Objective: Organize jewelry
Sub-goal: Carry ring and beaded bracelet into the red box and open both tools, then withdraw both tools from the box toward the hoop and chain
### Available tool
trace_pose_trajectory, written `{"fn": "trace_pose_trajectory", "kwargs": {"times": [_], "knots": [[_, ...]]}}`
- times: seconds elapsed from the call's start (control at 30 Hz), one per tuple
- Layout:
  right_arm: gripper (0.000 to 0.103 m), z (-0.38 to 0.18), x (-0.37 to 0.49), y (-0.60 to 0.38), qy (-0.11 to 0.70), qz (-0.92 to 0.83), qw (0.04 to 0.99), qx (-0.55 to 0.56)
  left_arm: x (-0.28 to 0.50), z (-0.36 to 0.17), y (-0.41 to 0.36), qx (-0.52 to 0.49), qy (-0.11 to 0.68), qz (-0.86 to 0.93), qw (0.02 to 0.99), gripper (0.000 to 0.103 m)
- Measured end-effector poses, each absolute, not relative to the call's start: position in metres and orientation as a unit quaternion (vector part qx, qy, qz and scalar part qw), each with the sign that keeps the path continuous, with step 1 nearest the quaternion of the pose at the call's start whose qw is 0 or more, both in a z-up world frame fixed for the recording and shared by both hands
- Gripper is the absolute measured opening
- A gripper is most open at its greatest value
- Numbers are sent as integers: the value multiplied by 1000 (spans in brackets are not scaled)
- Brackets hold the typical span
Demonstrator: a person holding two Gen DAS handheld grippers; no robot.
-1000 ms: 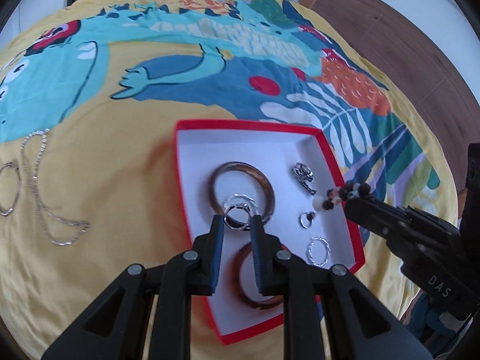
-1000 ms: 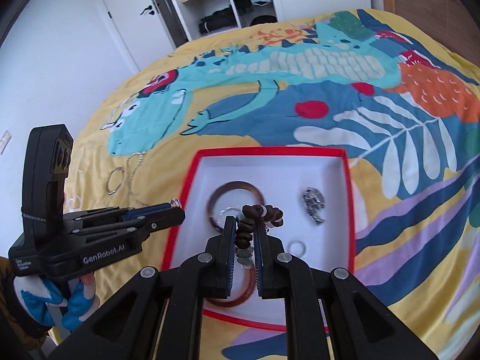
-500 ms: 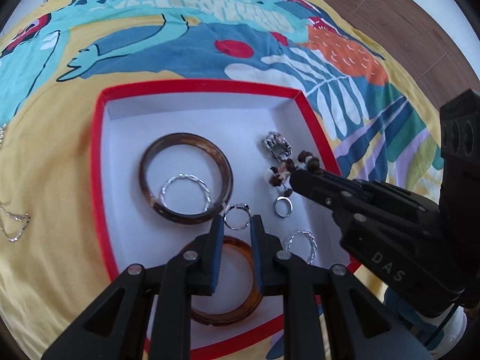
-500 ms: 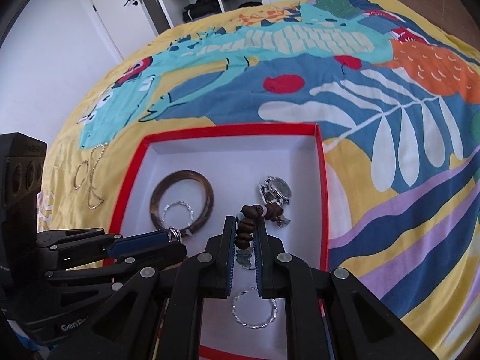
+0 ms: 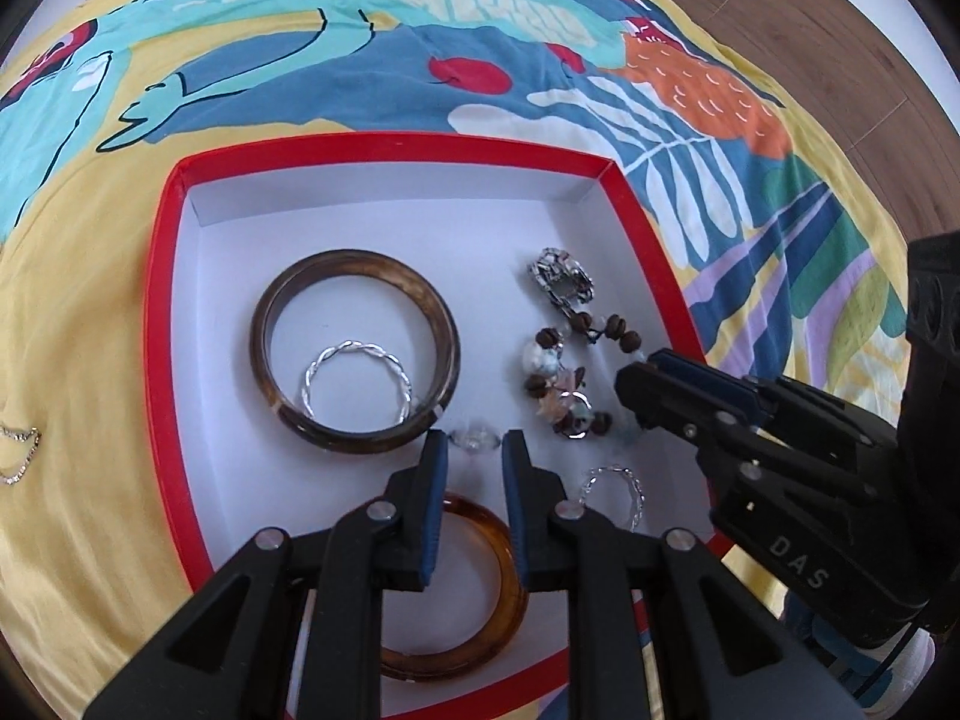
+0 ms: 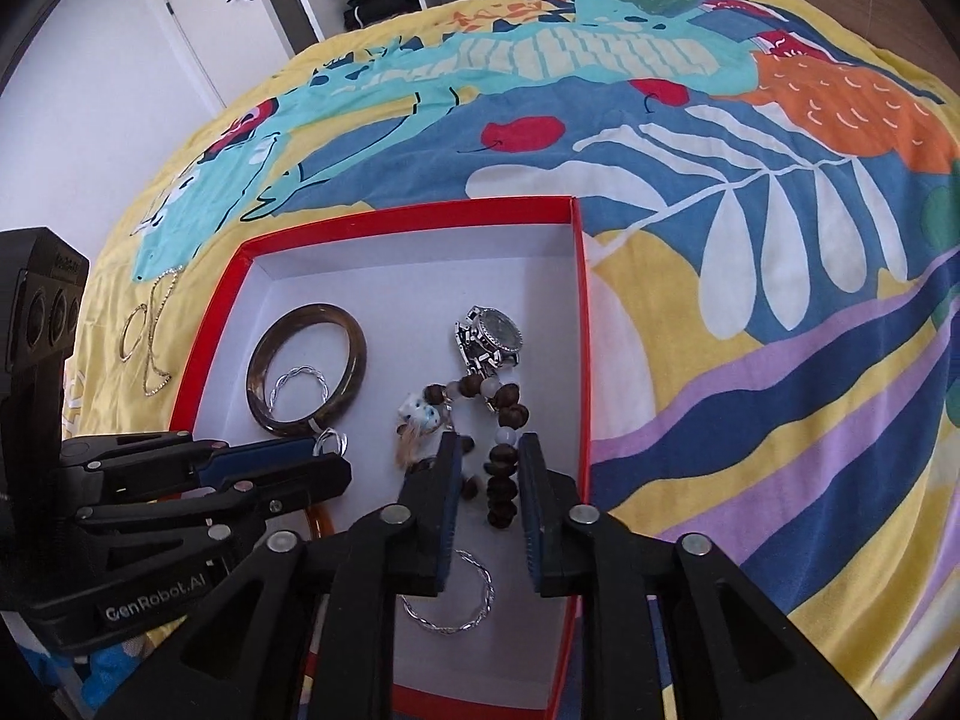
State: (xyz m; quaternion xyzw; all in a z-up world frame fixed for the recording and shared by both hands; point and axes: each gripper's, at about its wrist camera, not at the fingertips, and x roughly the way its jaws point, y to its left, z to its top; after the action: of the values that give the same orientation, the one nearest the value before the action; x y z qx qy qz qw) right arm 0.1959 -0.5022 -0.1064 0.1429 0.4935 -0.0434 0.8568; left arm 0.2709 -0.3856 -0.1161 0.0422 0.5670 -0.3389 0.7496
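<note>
1. Spread across a bed, a bright yellow cover printed with a teal crocodile and blue leaves (image 6: 690, 192) carries a shallow white box with a red rim (image 5: 384, 143); white wardrobe doors and a wood floor lie beyond.
2. Already in the box: a dark brown bangle (image 5: 355, 354) with a twisted silver ring (image 5: 357, 383) inside it, an amber bangle (image 5: 480, 594) near the close edge, a silver wristwatch (image 6: 489, 339) towards the right wall, and another twisted silver ring (image 6: 447, 594) by the near right corner.
3. The step in hand looks like dropping pieces into the box. The right gripper (image 6: 485, 444) has just been opening; its jaws stand apart around a brown wooden bead bracelet with pale stones (image 6: 501, 420), which lies on the box floor just below the watch, the pads seemingly clear of it.
4. The left gripper (image 5: 474, 441) is slack too, with a small silver ring (image 5: 477, 438) right at its tips (touching or not, I cannot tell).
5. Next, probably: lift both clear, then fetch the thin silver chain and hoop (image 6: 150, 336) lying on the cover beyond the box's left edge.
</note>
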Motion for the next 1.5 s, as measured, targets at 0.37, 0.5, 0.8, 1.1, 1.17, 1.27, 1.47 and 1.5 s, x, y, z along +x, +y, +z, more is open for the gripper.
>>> {"fn": "trace_pose_trajectory", "kwargs": {"times": [0.37,0.5,0.8,1.1,1.17,1.27,1.47,1.5], "knots": [[25,-92,178,-500,483,-58,863,139,262,-100,-373,41,556,-338,759,18],[28,-85,169,-497,478,-64,865,140,260,-91,-365,38,550,-332,765,18],[37,-67,156,-480,461,-71,873,144,249,-72,-337,45,540,-312,780,27],[43,-53,149,-451,455,-61,878,139,236,-52,-298,47,526,-289,799,27],[44,-50,147,-444,455,-58,878,135,233,-49,-291,52,523,-279,803,27],[44,-46,144,-433,454,-53,879,132,230,-46,-278,56,522,-265,809,28],[44,-42,141,-410,455,-43,880,129,229,-43,-246,56,522,-241,817,29],[44,-42,142,-406,455,-41,880,129,228,-43,-242,55,522,-238,817,29]]}}
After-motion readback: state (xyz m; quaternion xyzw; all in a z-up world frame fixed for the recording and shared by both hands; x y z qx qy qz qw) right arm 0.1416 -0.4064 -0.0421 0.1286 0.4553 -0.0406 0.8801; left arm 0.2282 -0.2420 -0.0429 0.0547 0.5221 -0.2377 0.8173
